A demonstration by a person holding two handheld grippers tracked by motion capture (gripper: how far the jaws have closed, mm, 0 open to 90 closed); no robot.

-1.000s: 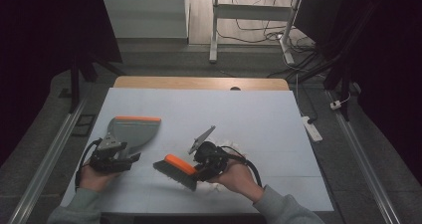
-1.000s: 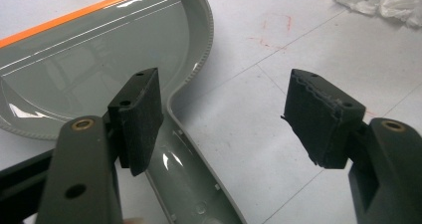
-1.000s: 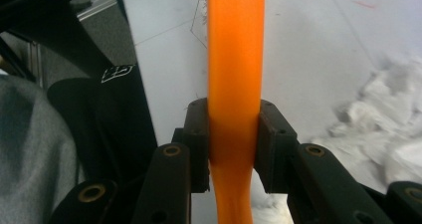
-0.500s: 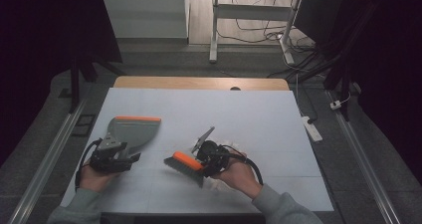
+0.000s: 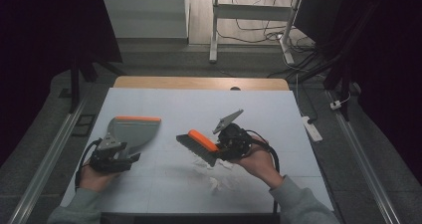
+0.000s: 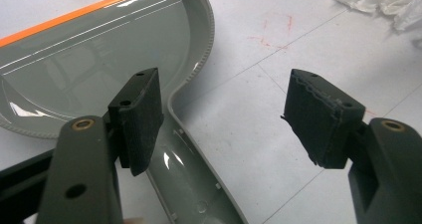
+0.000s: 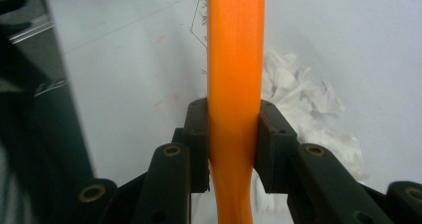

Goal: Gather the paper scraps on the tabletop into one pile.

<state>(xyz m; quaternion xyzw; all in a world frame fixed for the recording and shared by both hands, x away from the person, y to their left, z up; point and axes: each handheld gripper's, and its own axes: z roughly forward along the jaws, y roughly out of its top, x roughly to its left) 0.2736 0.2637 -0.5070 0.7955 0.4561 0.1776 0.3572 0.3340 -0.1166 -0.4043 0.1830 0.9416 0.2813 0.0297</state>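
Right gripper view, nearest first: the right claw point(image 7: 233, 144) is clamped on the orange handle of the brush point(image 7: 235, 59), one pad pressed to each side of it. The handle runs straight up the frame from between the jaws. Crumpled white paper scraps point(image 7: 308, 114) lie on the desk point(image 7: 348, 35) just beyond and to the right of the claw, under the handle.

Left gripper view: the left claw point(image 6: 224, 119) stands open, its two pads well apart with bare desk between them. The grey dustpan point(image 6: 99, 59) lies at the left pad; its handle runs beneath that pad toward the bottom of the frame, and its tray with the orange lip spreads out beyond. Whether the pad touches the handle cannot be told. More paper scraps sit at the far upper right corner.

High view: the person's left hand point(image 5: 94, 176) holds the left claw point(image 5: 117, 152) at the near end of the dustpan point(image 5: 132, 129), whose orange lip points away from the person. The right hand point(image 5: 259, 159) holds the right claw point(image 5: 221, 144) with the brush point(image 5: 196, 144) reaching left, bristles downward. The paper scraps point(image 5: 211, 176) lie on the desk point(image 5: 199, 104) below and near the brush head, between the two hands. Brush and dustpan are apart.
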